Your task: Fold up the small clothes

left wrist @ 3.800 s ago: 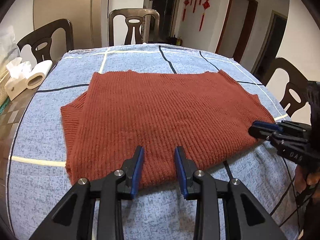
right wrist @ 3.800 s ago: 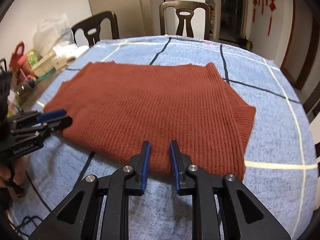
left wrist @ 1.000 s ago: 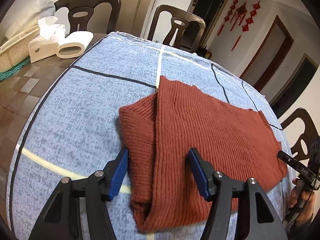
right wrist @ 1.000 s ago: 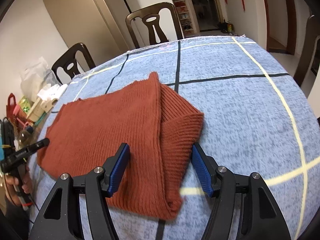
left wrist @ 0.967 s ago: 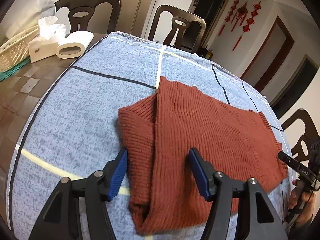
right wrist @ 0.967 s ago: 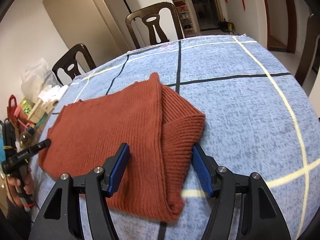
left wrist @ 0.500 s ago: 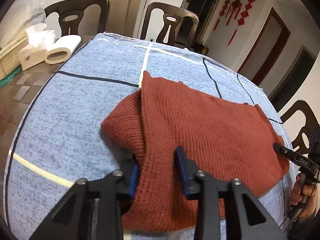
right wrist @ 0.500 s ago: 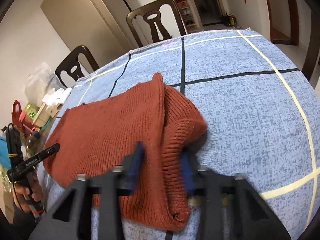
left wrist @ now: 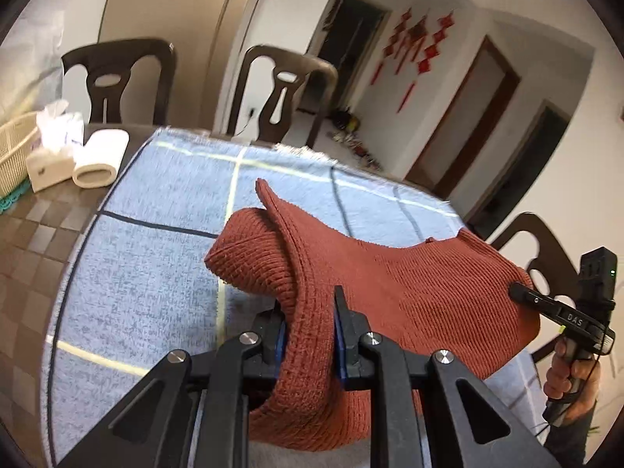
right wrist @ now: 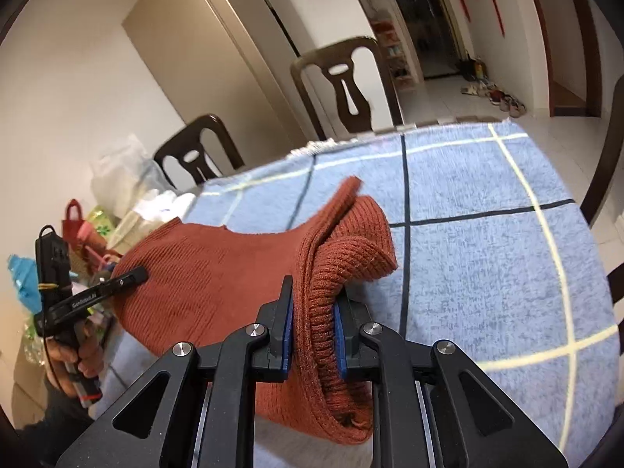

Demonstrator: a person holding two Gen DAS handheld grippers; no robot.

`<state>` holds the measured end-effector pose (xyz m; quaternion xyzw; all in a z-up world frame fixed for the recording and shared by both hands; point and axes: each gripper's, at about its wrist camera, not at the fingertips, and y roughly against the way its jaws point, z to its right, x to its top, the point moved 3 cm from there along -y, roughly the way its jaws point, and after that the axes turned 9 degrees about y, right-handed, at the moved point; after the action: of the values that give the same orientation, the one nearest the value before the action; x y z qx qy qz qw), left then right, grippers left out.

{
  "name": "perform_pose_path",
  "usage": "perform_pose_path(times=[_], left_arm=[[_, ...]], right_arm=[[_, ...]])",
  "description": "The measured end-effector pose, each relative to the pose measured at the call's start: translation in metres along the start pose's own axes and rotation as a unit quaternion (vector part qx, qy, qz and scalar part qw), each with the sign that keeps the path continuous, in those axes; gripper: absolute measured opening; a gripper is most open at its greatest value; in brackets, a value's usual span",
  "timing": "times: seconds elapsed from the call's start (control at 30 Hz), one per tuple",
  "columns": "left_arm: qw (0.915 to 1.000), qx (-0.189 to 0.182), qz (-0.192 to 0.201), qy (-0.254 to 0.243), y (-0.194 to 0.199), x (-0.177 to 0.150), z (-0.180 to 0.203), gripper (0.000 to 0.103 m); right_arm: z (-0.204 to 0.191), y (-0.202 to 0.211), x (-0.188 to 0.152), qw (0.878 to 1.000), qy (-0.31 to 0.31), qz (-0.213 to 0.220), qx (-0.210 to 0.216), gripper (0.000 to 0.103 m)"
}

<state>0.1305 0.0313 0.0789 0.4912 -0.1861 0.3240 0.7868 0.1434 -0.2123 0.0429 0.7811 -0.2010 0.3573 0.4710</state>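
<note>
A rust-red knitted sweater (left wrist: 409, 292) hangs between my two grippers, its near edge raised off the blue checked tablecloth (left wrist: 156, 265). In the left wrist view my left gripper (left wrist: 308, 312) has its blue pads pressed on a thick bunched fold at the sweater's left end, jaws still closing. The right gripper's tip (left wrist: 522, 294) shows at the far right, clamped on the other end. In the right wrist view my right gripper (right wrist: 312, 304) pinches the sweater (right wrist: 218, 269) at its folded sleeve side, jaws also closing. The left gripper (right wrist: 136, 273) appears at the far left.
A tissue box (left wrist: 50, 156), a paper roll (left wrist: 99, 156) and a wicker basket (left wrist: 11, 144) stand on the bare table to the left. Dark chairs (left wrist: 280, 89) ring the table. Bags and clutter (right wrist: 89, 226) lie beyond the cloth (right wrist: 487, 273).
Both grippers went from wide open around the sweater's ends to clamped on them, then rose, lifting the near edge of the sweater off the cloth.
</note>
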Motion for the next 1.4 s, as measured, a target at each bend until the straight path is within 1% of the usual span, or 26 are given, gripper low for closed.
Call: perform_pose_path(times=[0.1,0.23,0.3,0.37,0.4,0.43,0.47,0.53,0.7,0.8,0.87,0.93,0.97,1.03,1.13,1.17,1.23,1.3,1.4], left_arm=[[0.9999,-0.011,0.003,-0.005,0.02,-0.015,-0.001,0.021],[0.9998,-0.011,-0.015,-0.007,0.027,-0.048,-0.015,0.021],[0.9994,0.001,-0.035,-0.007,0.016,-0.065,-0.024,0.021],[0.9976,0.016,-0.068,0.005,-0.003,-0.08,-0.036,0.021],[0.9967,0.028,-0.076,0.007,-0.009,-0.086,-0.041,0.021],[0.9962,0.036,-0.078,0.009,-0.013,-0.09,-0.045,0.022],[0.9959,0.034,-0.082,0.014,-0.015,-0.091,-0.049,0.023],[0.9959,0.029,-0.081,0.025,-0.016,-0.09,-0.054,0.024],[0.9966,0.037,-0.073,0.014,-0.013,-0.091,-0.049,0.025],[0.9967,0.033,-0.071,0.021,-0.008,-0.095,-0.049,0.025],[0.9968,0.034,-0.07,0.021,-0.003,-0.1,-0.051,0.027],[0.9968,0.036,-0.068,0.02,0.001,-0.097,-0.052,0.027],[0.997,0.037,-0.065,0.02,0.004,-0.095,-0.053,0.028],[0.9975,0.045,-0.051,0.021,0.013,-0.09,-0.054,0.027],[0.9982,0.057,-0.017,0.014,0.029,-0.077,-0.052,0.028],[0.9982,0.058,-0.005,0.012,0.034,-0.073,-0.05,0.028],[0.9987,0.051,0.005,0.006,0.037,-0.067,-0.043,0.028],[0.9992,0.041,0.0,-0.005,0.029,-0.066,-0.033,0.028],[0.9987,0.029,-0.031,-0.026,0.004,-0.077,-0.018,0.028]], right_arm=[[-0.008,0.021,-0.011,1.0,0.003,0.006,0.005,0.017],[-0.01,0.031,-0.045,1.0,-0.007,-0.011,0.008,0.017],[-0.007,0.025,-0.064,1.0,-0.013,-0.027,0.004,0.017],[0.003,0.006,-0.086,0.998,-0.027,-0.064,-0.002,0.017],[0.009,-0.003,-0.095,0.996,-0.029,-0.082,-0.015,0.017],[0.013,-0.009,-0.099,0.995,-0.028,-0.089,-0.028,0.018],[0.018,-0.014,-0.103,0.994,-0.032,-0.096,-0.032,0.018],[0.025,-0.018,-0.103,0.994,-0.049,-0.091,-0.021,0.018],[0.021,-0.02,-0.098,0.995,-0.034,-0.088,-0.036,0.019],[0.02,-0.019,-0.099,0.995,-0.036,-0.086,-0.036,0.02],[0.02,-0.017,-0.102,0.995,-0.037,-0.087,-0.039,0.02],[0.02,-0.012,-0.104,0.995,-0.037,-0.086,-0.046,0.025],[0.02,-0.007,-0.104,0.995,-0.034,-0.083,-0.054,0.025],[0.017,0.003,-0.102,0.994,-0.026,-0.072,-0.072,0.026],[0.009,0.023,-0.096,0.994,-0.011,-0.044,-0.102,0.026],[0.004,0.027,-0.093,0.994,-0.003,-0.036,-0.107,0.026],[-0.005,0.028,-0.088,0.994,0.009,-0.029,-0.106,0.026],[-0.015,0.015,-0.086,0.995,0.022,-0.035,-0.094,0.026],[-0.02,-0.009,-0.089,0.993,0.036,-0.055,-0.093,0.026]])
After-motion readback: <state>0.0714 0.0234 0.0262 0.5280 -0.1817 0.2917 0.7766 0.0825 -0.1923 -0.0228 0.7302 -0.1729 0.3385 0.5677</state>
